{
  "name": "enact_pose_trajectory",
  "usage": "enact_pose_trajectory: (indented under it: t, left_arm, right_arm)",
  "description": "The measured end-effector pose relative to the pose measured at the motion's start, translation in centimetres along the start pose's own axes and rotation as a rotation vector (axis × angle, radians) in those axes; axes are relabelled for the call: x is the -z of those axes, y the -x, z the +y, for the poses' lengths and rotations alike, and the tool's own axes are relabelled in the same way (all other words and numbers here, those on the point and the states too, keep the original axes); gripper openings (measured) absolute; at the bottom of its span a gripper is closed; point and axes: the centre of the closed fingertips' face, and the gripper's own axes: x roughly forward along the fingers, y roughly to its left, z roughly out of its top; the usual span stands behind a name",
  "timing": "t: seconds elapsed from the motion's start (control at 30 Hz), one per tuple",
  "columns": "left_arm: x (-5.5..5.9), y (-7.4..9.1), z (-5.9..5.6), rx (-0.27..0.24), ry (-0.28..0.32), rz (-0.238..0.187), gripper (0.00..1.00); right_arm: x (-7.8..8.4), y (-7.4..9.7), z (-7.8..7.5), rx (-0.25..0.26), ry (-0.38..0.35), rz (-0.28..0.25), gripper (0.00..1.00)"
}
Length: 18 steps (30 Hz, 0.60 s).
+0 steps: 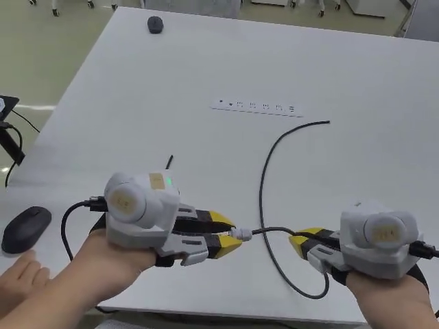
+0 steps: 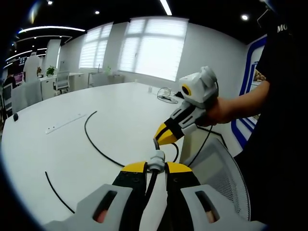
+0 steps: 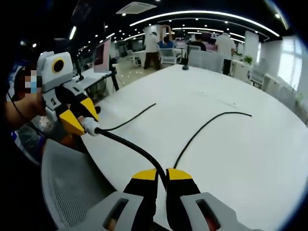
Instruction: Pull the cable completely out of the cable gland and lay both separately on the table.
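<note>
Though gripped from both sides, not yet parted. Noted as joined, just above the near edge of the worktop [image 1: 206,75]: white cable gland [image 1: 241,234] and black cable [image 1: 263,179]. Found clamped on the cable gland: left hand-held gripper [image 1: 232,237], yellow tips pinching the white body, as confirmed in the left gripper view. Found closed on the cable, near the gland: right hand-held gripper [image 1: 296,240].

Judged as the pulling step, extraction incomplete; cannot tell how much cable sits inside the gland. Calls next for holding the left steady and drawing the right away along the bore, in line rather than at an angle, to avoid binding at the seal. Likely calls for a regrip if the run inside proves long.

Seen lying crosswise to the person, long axis side to side, cable exit facing the right hand-held gripper. Traced from there: short taut span, then a loop toward the near edge, then a long curve away to a free end beside a power strip [image 1: 257,107].
</note>
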Motion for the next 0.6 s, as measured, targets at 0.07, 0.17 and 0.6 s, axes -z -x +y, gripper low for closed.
enact_pose_trajectory:
  t: [0.07, 0.17, 0.6]
  left_arm:
    - [0.1, -0.1, 0.0, 0.0, 0.0, 0.007, 0.15]
    - [0.4, -0.1, -0.1, 0.002, 0.0, 0.016, 0.15]
    - [0.8, -0.5, -0.8, 0.026, -0.002, 0.035, 0.15]
  right_arm:
    - [0.8, -0.3, -0.8, 0.017, -0.052, 0.011, 0.0]
    - [1.8, -0.5, -2.0, 0.045, -0.122, 0.013, 0.01]
    - [6.4, -0.6, -5.5, 0.093, -0.525, 0.042, 0.01]
